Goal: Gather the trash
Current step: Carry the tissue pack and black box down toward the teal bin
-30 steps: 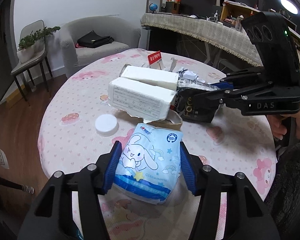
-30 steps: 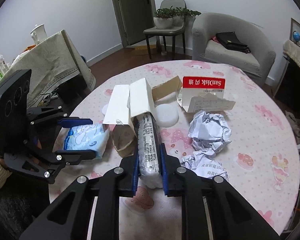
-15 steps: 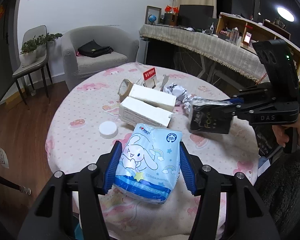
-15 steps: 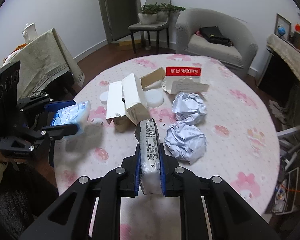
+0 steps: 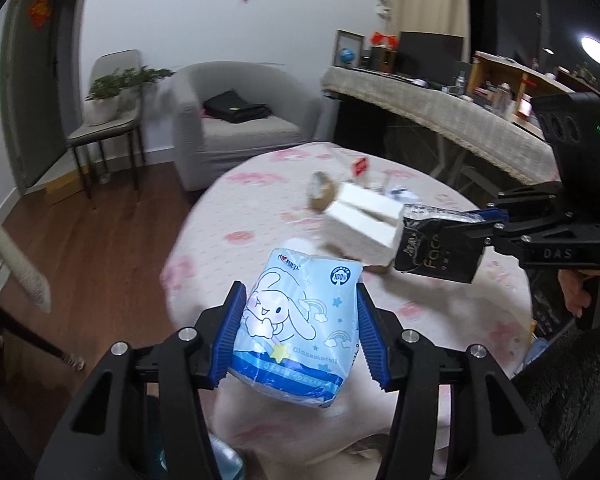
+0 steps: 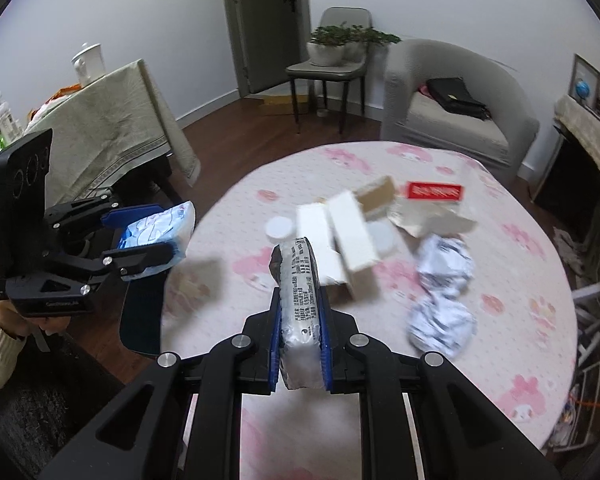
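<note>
My left gripper (image 5: 298,334) is shut on a blue-and-white cartoon tissue pack (image 5: 300,320), held above the near edge of the round pink table (image 5: 260,236). It also shows in the right wrist view (image 6: 156,236), off the table's left side. My right gripper (image 6: 300,322) is shut on a black-and-silver snack bag (image 6: 300,284), also lifted; the bag shows in the left wrist view (image 5: 440,248). On the table lie two white boxes (image 6: 340,236), two crumpled paper balls (image 6: 444,264) and a red-and-white card package (image 6: 432,200).
White round lids (image 6: 279,227) and a cardboard piece (image 6: 376,192) lie beside the boxes. A grey armchair (image 6: 452,120), a chair with a plant (image 6: 332,60) and a cloth-covered table (image 6: 112,120) stand around the table. A dark bin (image 6: 144,316) is under the left gripper.
Both grippers have lifted and pulled back from the table with their loads; the table items now look smaller and farther away. The left gripper has swung out past the table's edge.
</note>
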`<state>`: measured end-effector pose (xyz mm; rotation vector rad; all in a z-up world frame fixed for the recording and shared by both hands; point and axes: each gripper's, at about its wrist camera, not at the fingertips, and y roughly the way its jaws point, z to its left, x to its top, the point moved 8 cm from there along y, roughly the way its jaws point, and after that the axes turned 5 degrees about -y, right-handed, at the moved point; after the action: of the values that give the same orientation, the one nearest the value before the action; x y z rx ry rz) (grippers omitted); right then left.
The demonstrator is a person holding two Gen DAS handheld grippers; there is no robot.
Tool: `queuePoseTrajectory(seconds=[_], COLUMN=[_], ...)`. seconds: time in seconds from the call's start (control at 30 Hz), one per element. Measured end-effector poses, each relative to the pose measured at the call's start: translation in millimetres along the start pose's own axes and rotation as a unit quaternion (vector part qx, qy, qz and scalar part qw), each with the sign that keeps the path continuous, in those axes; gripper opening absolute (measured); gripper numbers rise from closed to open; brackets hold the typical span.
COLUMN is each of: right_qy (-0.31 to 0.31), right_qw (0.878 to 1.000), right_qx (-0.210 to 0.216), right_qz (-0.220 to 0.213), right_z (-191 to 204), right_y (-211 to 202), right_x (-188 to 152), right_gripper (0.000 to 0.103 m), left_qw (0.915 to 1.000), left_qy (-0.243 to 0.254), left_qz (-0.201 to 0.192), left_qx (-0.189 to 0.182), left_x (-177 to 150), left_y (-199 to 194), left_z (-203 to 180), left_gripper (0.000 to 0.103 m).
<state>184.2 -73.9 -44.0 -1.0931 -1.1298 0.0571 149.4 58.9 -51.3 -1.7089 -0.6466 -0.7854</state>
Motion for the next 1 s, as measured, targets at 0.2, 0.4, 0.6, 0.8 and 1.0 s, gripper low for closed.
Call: queuePoseTrajectory(seconds=[0.2, 0.4, 0.6, 0.8, 1.0], right_qy=[-0.028, -0.059, -0.077, -0.091, -0.1], right_qw=[1.0, 0.998, 0.996, 0.994, 0.992], right_qx=[0.012, 0.024, 0.043, 0.06, 0.081], right_qz=[-0.002, -0.017, -0.02, -0.015, -0.003], right_z=[38.8, 76.6, 109.4, 140.1, 171.9], right_y=[21.2, 22.7, 37.4, 57.9, 86.1], right_x=[22.6, 41.5, 56.5, 65.6, 72.2], right_gripper=[0.016, 0.016, 0.016, 0.016, 0.016], left_qw=[0.9981, 0.9958, 0.9907, 0.9804, 0.9704], left_qy=[-0.033, -0.061, -0.093, -0.142, -0.154], left_qz=[0.004, 0.001, 0.014, 0.06, 0.107], left_qx=[0.051, 0.068, 0.098, 0.122, 0.152], left_x=[-11.2, -20.3, -41.5, -83.2, -123.3], left_y=[-13.9, -30.7, -39.3, -33.8, -25.3], left_z=[47.4, 81.9, 117.6, 160.2, 194.5], left_gripper=[0.054, 0.054, 0.054, 0.054, 0.054])
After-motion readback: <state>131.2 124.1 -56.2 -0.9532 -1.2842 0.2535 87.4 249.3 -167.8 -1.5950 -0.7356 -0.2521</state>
